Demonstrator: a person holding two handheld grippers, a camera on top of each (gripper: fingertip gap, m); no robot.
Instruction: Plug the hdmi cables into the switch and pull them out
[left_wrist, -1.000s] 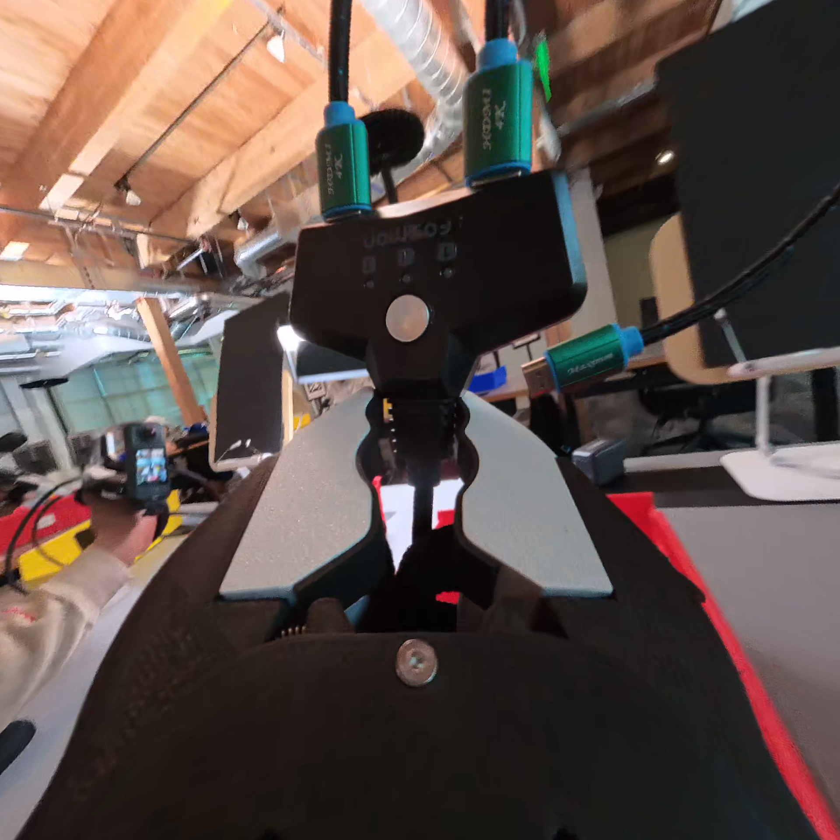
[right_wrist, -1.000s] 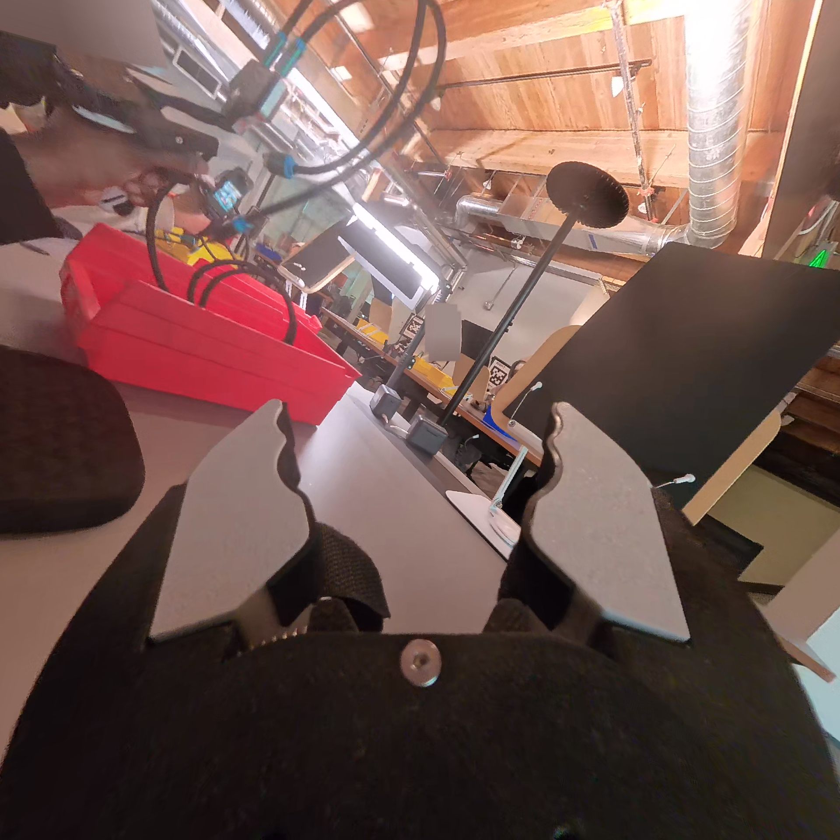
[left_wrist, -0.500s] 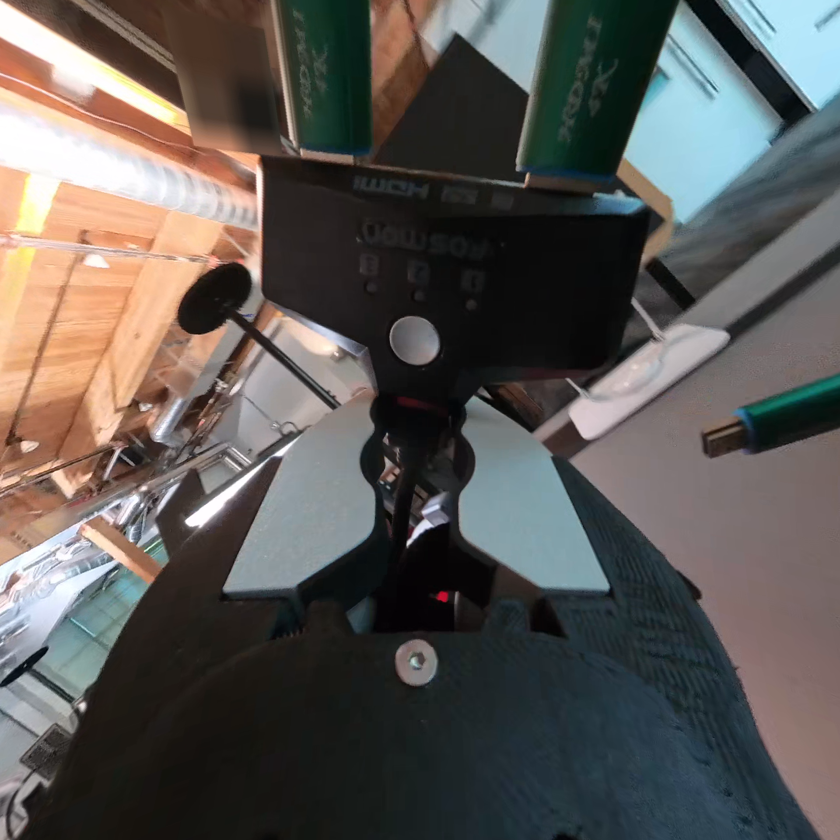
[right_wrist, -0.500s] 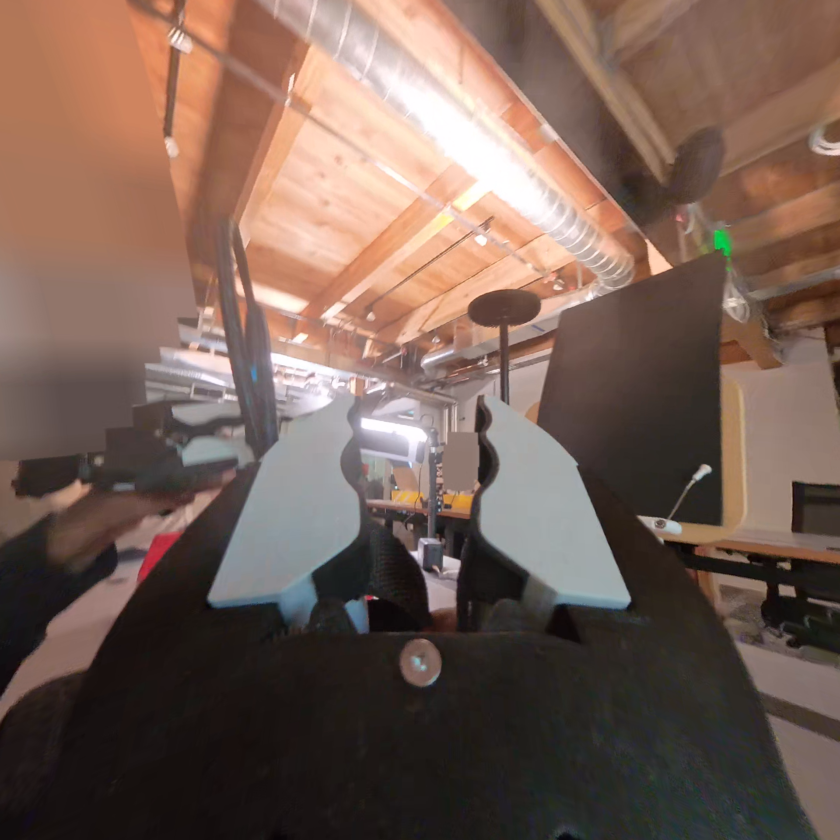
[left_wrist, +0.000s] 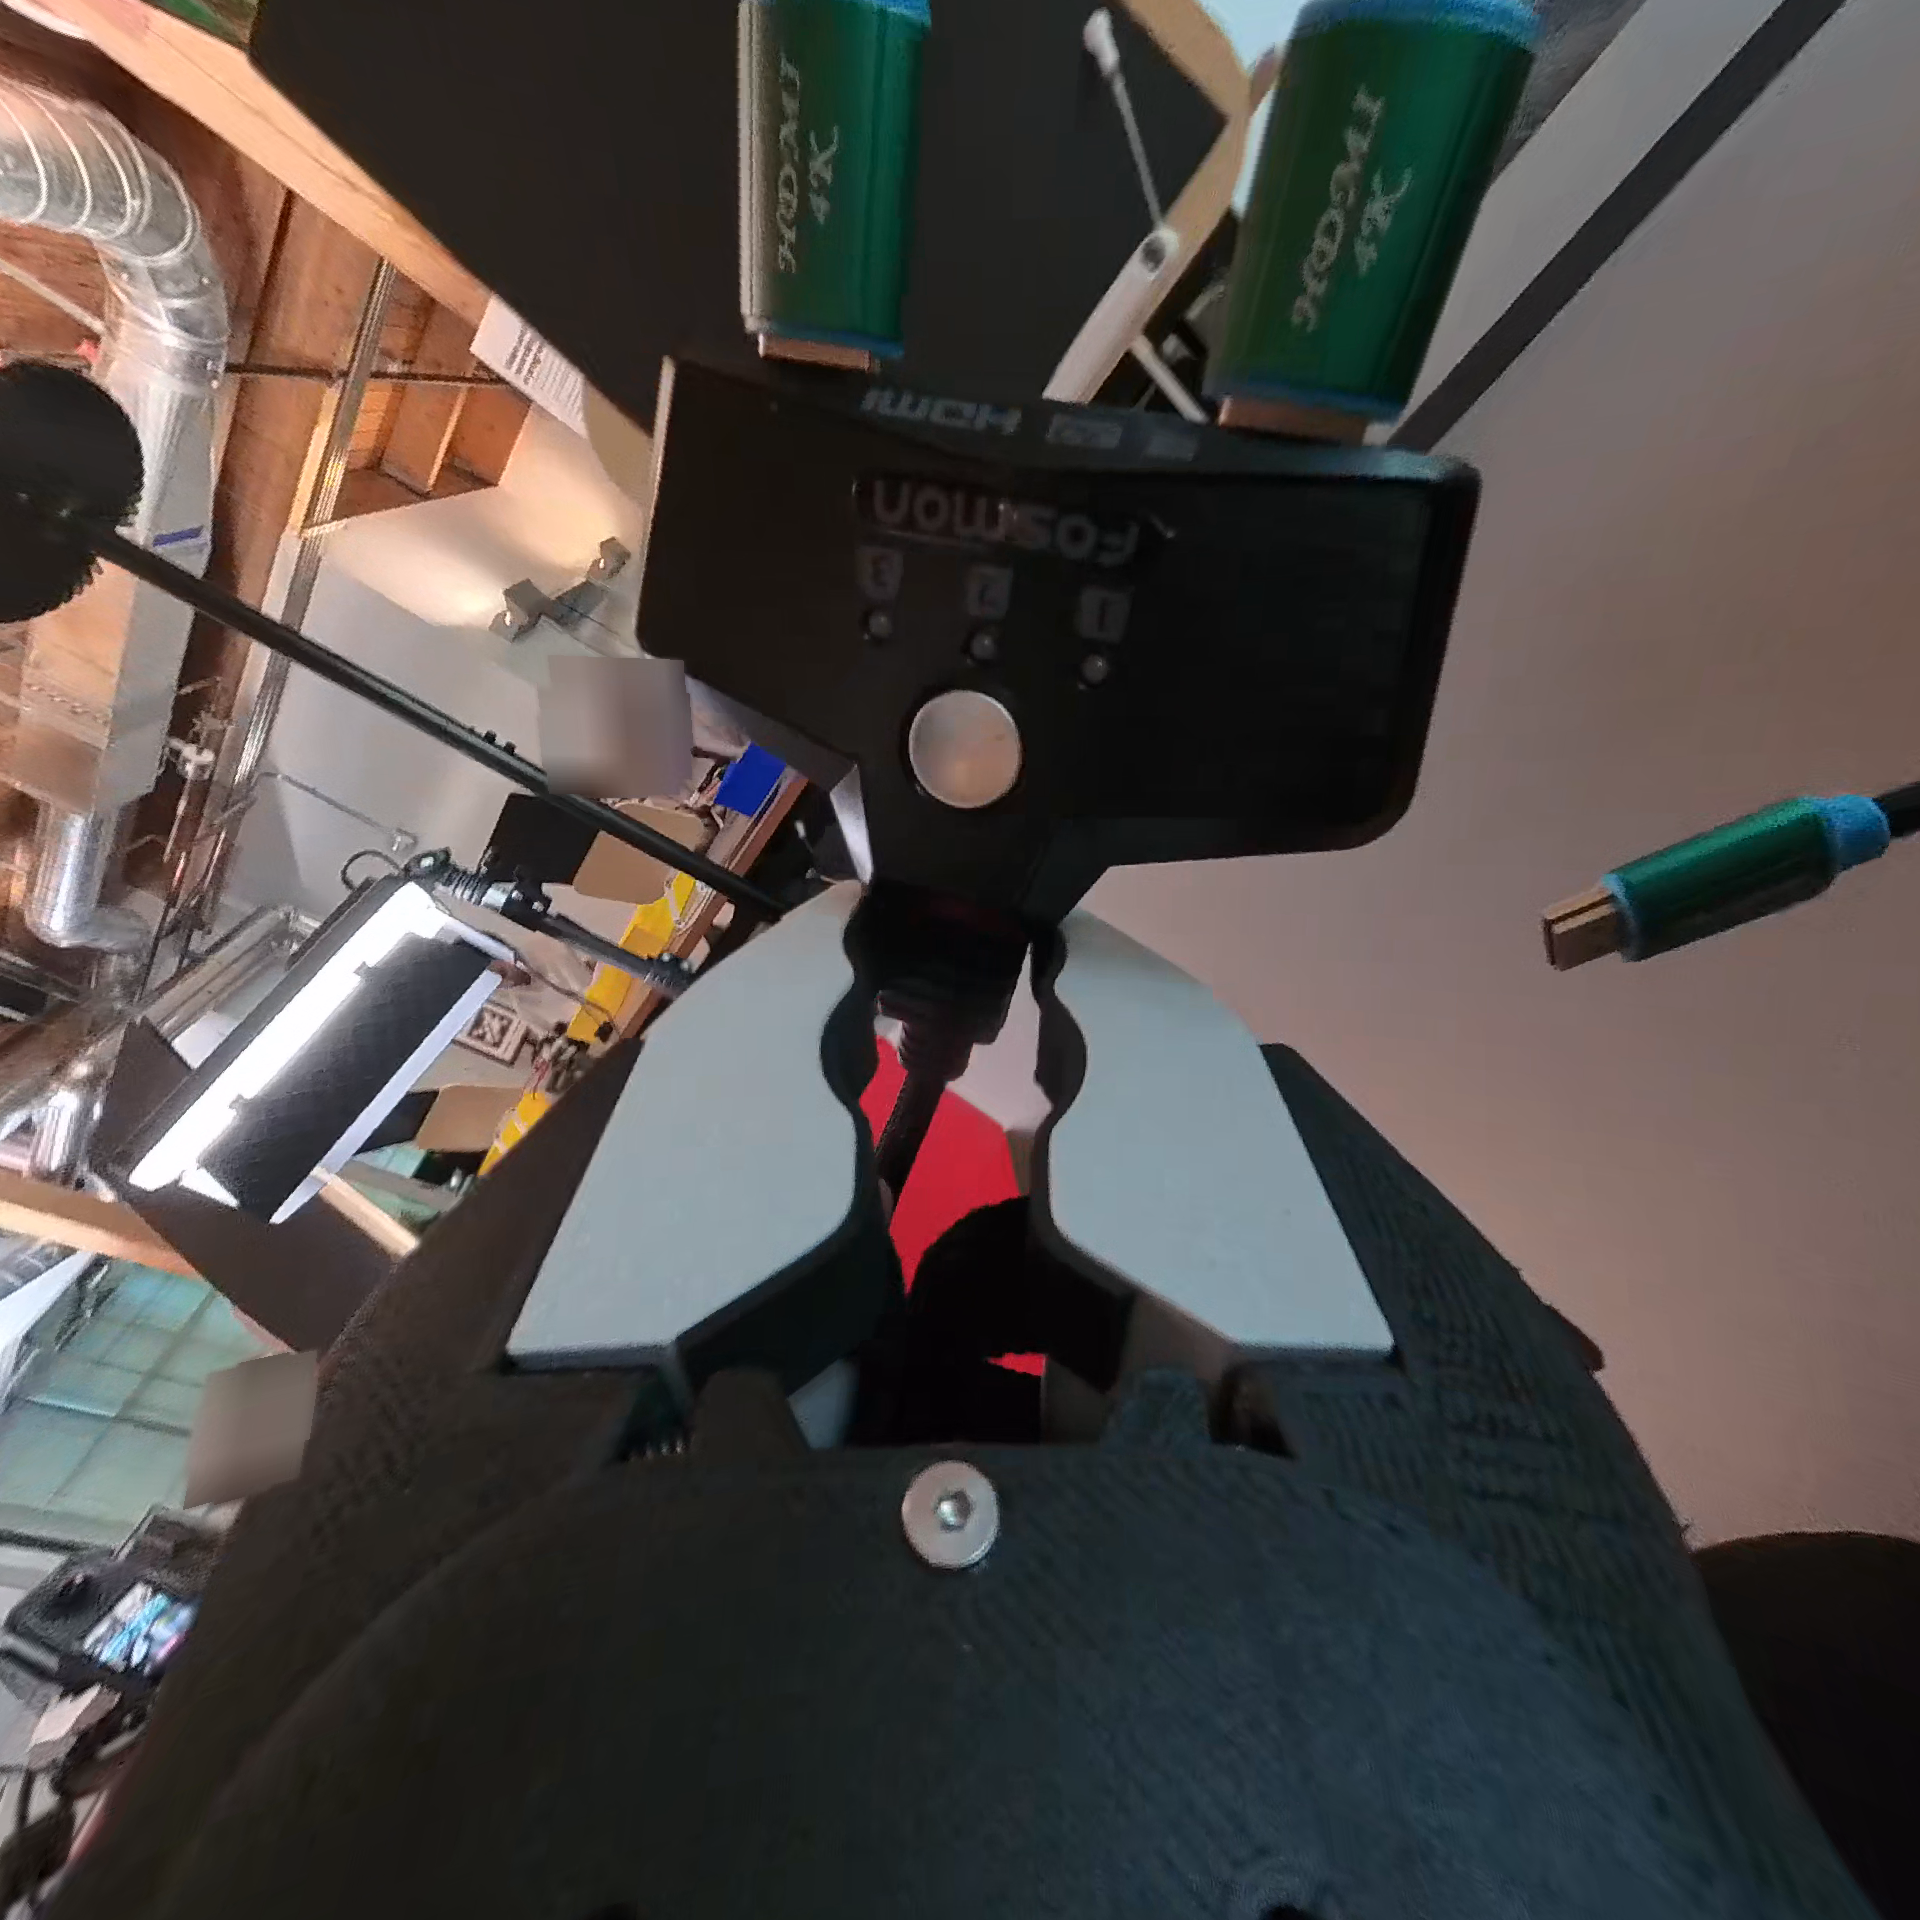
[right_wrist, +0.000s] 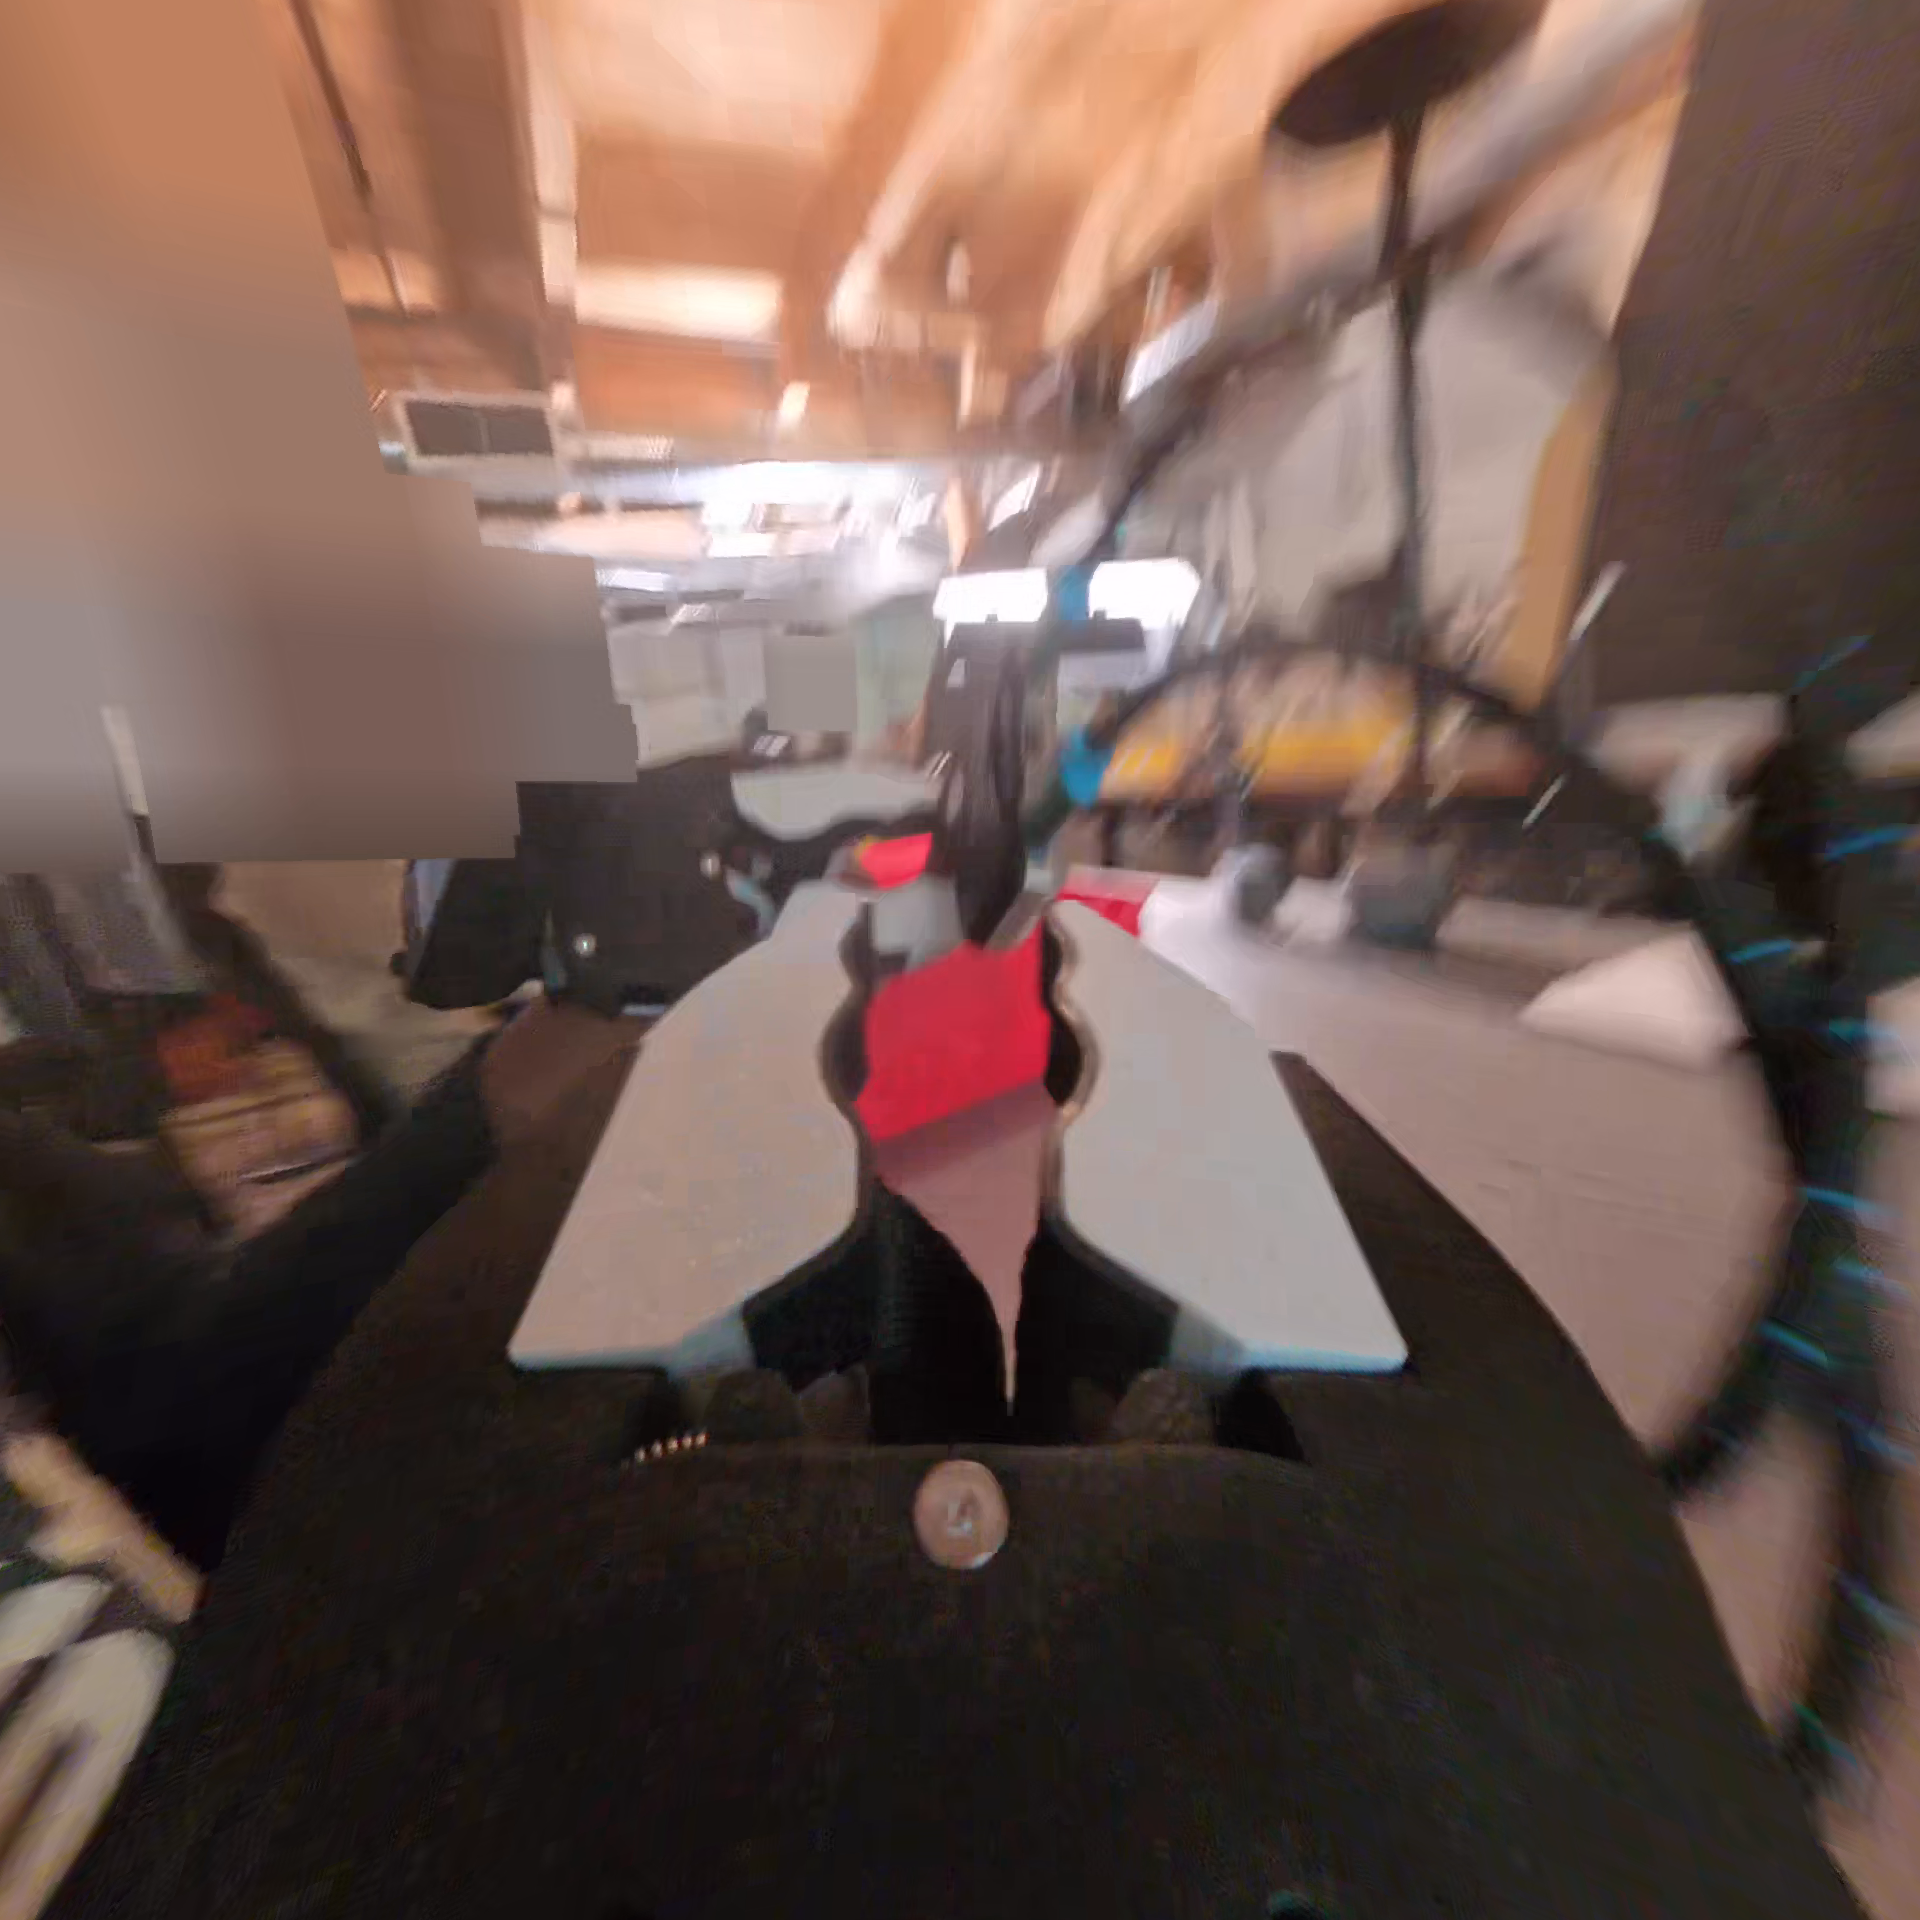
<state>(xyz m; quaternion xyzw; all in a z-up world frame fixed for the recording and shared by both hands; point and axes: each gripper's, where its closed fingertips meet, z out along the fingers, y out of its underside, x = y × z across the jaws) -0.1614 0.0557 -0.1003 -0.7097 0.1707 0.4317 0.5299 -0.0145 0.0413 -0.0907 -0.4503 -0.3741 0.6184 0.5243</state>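
left gripper (left_wrist: 945, 951): jaws closed on the pigtail neck at the narrow end of the black plastic hdmi switch box (left_wrist: 1049, 623), holding it off the table, ports pointing away from the camera. the switch's round silver button (left_wrist: 964, 750) faces the lens.

progress, judged from this moment: two green metal-shelled hdmi plugs sit in the far edge of the switch, one on the left (left_wrist: 826, 177), one on the right (left_wrist: 1361, 208); a sliver of bare connector shows under each, so seating depth is uncertain. a third green hdmi plug with blue collar (left_wrist: 1714, 888) hangs free to the right of the switch, apart from it, tip aimed toward the switch's side. so two of three look plugged in; the third is either waiting for insertion or already pulled, cannot tell which. the two seated plugs remain to be pulled out.

right gripper (right_wrist: 951, 971): view heavily motion-blurred. jaws stand partly apart, nothing between them. a dark blurred shape ahead may be the cables; not certain.

surroundings: pale grey tabletop (left_wrist: 1662, 1195), red plastic tray (right_wrist: 951, 1029) beyond the fingers, black panel (left_wrist: 582, 156) behind the switch. the braided black cable (right_wrist: 1766, 1091) loops close on the right and could snag an approach.
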